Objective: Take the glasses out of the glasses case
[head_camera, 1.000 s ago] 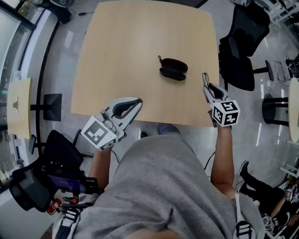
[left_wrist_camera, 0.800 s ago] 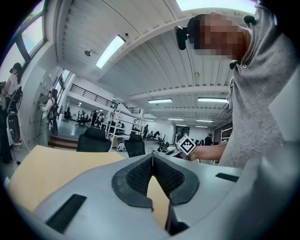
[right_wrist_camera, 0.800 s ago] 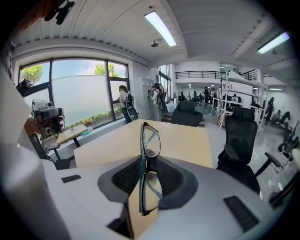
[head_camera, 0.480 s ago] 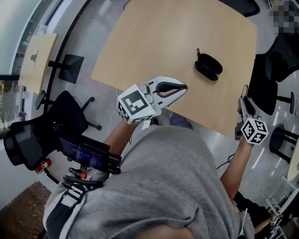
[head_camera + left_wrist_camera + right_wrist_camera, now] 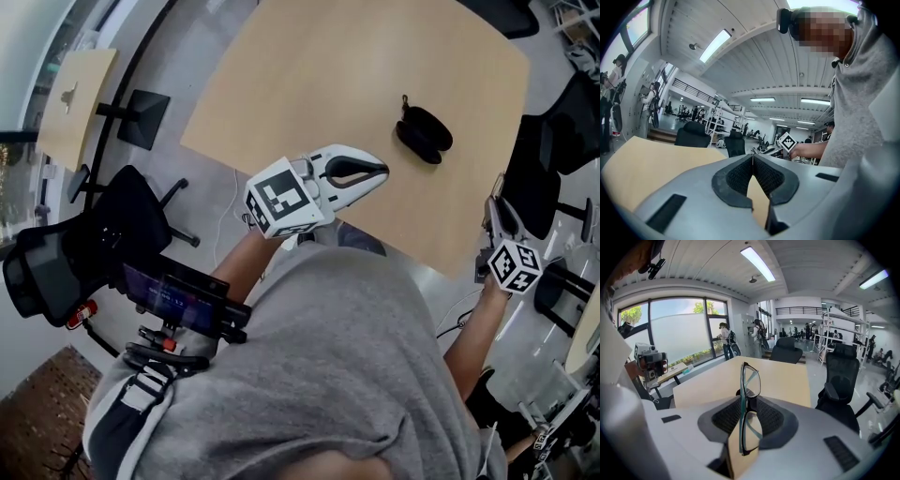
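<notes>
A black glasses case (image 5: 424,134) lies open on the light wooden table (image 5: 309,84), towards its right side. My right gripper (image 5: 493,208) hovers off the table's right corner, shut on a pair of dark-framed glasses (image 5: 749,399). They stand upright on edge between its pads, lenses side on; in the head view they are too small to make out. My left gripper (image 5: 379,172) hangs over the table's near edge, left of the case. Its pads (image 5: 740,176) meet at the tip with nothing between them.
Black office chairs stand to the right of the table (image 5: 553,131) and at the lower left (image 5: 66,267). A small side table (image 5: 75,103) sits at the far left. My grey-shirted torso (image 5: 319,375) fills the bottom of the head view.
The head view has swung round. My left gripper has come up from below the table's front edge to hang over it. The right gripper still holds the glasses beside the right corner.
</notes>
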Action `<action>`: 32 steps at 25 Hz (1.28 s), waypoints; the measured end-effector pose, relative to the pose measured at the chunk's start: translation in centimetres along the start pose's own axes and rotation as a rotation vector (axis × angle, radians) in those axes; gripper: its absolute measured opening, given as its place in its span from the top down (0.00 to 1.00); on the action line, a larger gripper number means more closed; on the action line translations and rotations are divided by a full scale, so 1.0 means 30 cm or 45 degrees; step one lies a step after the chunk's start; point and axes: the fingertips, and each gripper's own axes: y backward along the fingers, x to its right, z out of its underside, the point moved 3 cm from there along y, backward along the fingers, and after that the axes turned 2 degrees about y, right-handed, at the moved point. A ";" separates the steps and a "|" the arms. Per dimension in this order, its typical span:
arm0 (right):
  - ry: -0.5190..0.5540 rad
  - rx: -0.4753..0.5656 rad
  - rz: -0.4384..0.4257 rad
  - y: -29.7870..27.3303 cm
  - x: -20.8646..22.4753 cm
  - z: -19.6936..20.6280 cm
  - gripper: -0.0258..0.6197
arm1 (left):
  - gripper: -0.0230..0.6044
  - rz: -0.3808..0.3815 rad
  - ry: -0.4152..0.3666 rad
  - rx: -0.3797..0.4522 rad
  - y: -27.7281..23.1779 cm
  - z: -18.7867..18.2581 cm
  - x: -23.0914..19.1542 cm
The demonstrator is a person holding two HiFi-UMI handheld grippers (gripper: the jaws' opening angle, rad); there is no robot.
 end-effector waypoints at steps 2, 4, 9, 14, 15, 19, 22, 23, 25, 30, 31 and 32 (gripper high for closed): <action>0.006 -0.012 -0.001 -0.008 0.003 0.000 0.80 | 0.95 -0.002 0.006 0.000 -0.003 -0.001 -0.005; 0.011 -0.021 -0.004 -0.019 0.006 -0.001 0.80 | 0.95 -0.007 0.009 -0.002 -0.005 -0.003 -0.011; 0.018 -0.053 -0.021 -0.071 0.032 0.000 0.80 | 0.95 -0.024 0.023 -0.009 -0.027 -0.002 -0.043; 0.023 -0.083 -0.036 -0.124 0.050 0.007 0.80 | 0.95 -0.037 0.034 -0.012 -0.038 0.004 -0.066; 0.024 -0.088 -0.039 -0.134 0.049 0.008 0.80 | 0.95 -0.040 0.038 -0.015 -0.034 0.006 -0.068; 0.027 -0.114 -0.055 -0.198 0.061 0.021 0.80 | 0.95 -0.065 0.054 -0.029 -0.027 0.020 -0.085; 0.026 -0.137 -0.067 -0.251 0.090 0.030 0.80 | 0.95 -0.090 0.062 -0.035 -0.036 0.025 -0.104; 0.025 -0.145 -0.067 -0.263 0.103 0.035 0.80 | 0.95 -0.096 0.066 -0.037 -0.042 0.027 -0.108; 0.023 -0.166 -0.066 -0.287 0.130 0.046 0.80 | 0.95 -0.101 0.074 -0.043 -0.056 0.031 -0.116; 0.021 -0.240 -0.076 -0.370 0.186 0.098 0.80 | 0.95 -0.116 0.094 -0.065 -0.084 0.046 -0.134; 0.018 -0.256 -0.079 -0.386 0.194 0.110 0.80 | 0.95 -0.119 0.098 -0.068 -0.086 0.048 -0.135; 0.014 -0.271 -0.081 -0.401 0.203 0.123 0.80 | 0.95 -0.122 0.101 -0.070 -0.088 0.050 -0.137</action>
